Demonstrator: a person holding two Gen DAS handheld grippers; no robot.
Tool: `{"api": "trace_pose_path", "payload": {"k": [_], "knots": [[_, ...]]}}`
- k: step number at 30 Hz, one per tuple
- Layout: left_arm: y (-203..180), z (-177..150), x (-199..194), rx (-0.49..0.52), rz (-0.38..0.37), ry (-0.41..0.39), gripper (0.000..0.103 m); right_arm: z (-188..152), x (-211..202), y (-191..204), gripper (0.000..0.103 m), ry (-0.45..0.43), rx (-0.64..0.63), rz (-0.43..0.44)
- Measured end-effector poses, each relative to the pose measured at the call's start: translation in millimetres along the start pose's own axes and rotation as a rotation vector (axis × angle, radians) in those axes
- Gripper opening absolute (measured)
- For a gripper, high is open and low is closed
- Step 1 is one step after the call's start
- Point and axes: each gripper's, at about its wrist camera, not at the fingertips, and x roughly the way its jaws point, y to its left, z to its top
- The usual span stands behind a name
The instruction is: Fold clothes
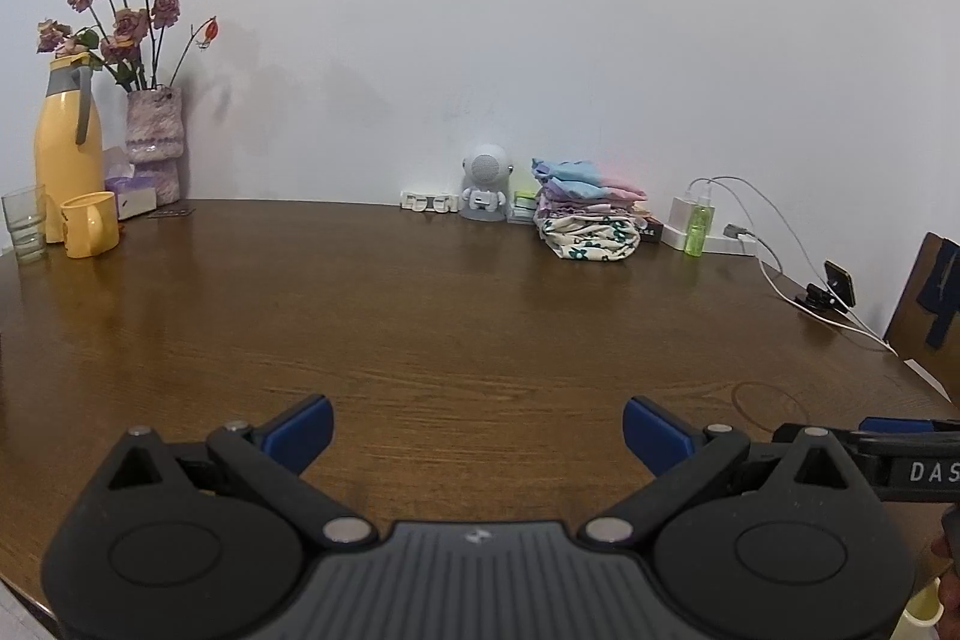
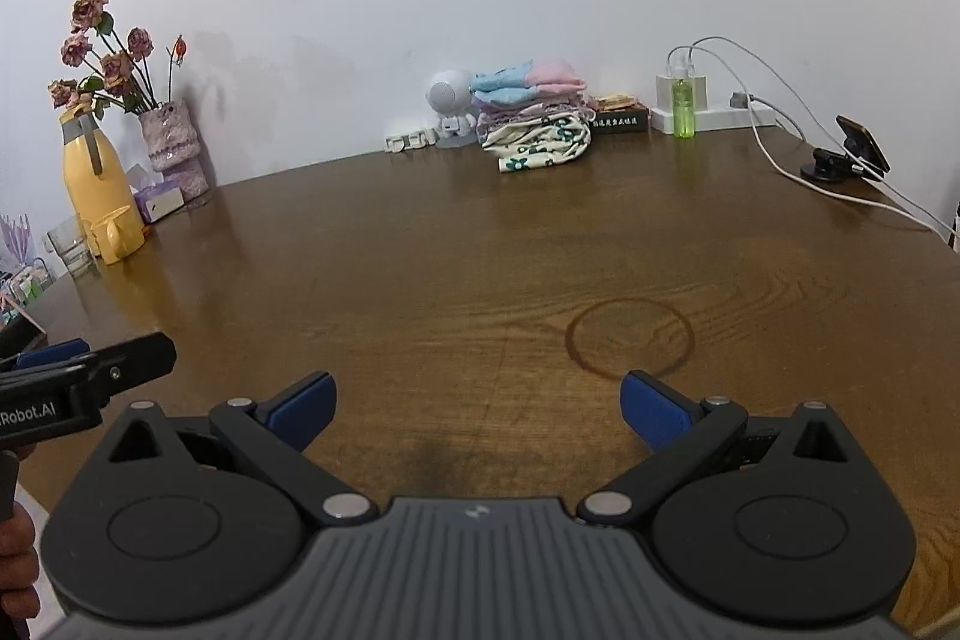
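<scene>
A stack of folded clothes (image 1: 588,214) sits at the far side of the brown wooden table (image 1: 450,328) by the wall: a blue and pink piece on top, purple pieces under it, a cream flowered piece at the bottom. It also shows in the right wrist view (image 2: 534,118). My left gripper (image 1: 477,430) is open and empty over the table's near part. My right gripper (image 2: 474,403) is open and empty, far from the stack. Each gripper shows at the edge of the other's view, the right one (image 1: 900,436) and the left one (image 2: 90,370).
At the far left stand a yellow jug (image 1: 66,148), a yellow mug (image 1: 90,223), a glass (image 1: 24,223) and a vase of dried roses (image 1: 153,136). A small robot figure (image 1: 485,184), a green bottle (image 1: 697,226), a charger with cables (image 1: 774,274) and a phone stand (image 1: 831,289) are at the far right. A dark ring mark (image 2: 630,337) is on the wood.
</scene>
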Motion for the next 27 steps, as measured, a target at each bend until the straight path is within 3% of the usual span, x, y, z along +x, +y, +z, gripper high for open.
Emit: {"api": "trace_pose_path", "payload": {"k": [27], "knots": [[0.8, -5.4, -7.4, 0.009, -0.022, 0.003, 0.103, -1.7, -6.8, -3.9, 0.103, -0.021, 0.021, 0.015]]}}
